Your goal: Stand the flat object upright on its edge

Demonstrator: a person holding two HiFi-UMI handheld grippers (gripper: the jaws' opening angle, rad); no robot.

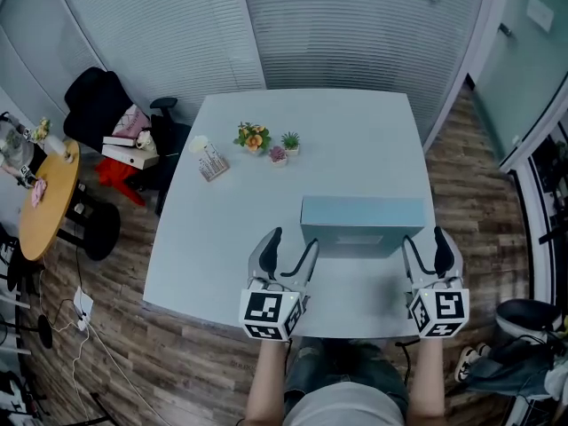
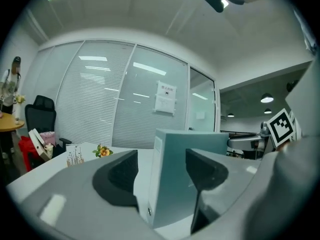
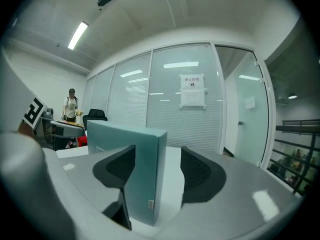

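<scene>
A flat teal box stands upright on its long edge on the pale table, its broad face toward me. My left gripper is open at the box's left end; in the left gripper view the box rises in the gap of that gripper, with its end edge between the jaws. My right gripper is open at the right end. In the right gripper view the box shows its narrow end between that gripper's spread jaws. Whether any finger touches the box cannot be told.
Small potted plants and a card holder sit at the table's far left. A black chair and a round wooden table stand to the left. A person stands far off. The table's near edge is just under the grippers.
</scene>
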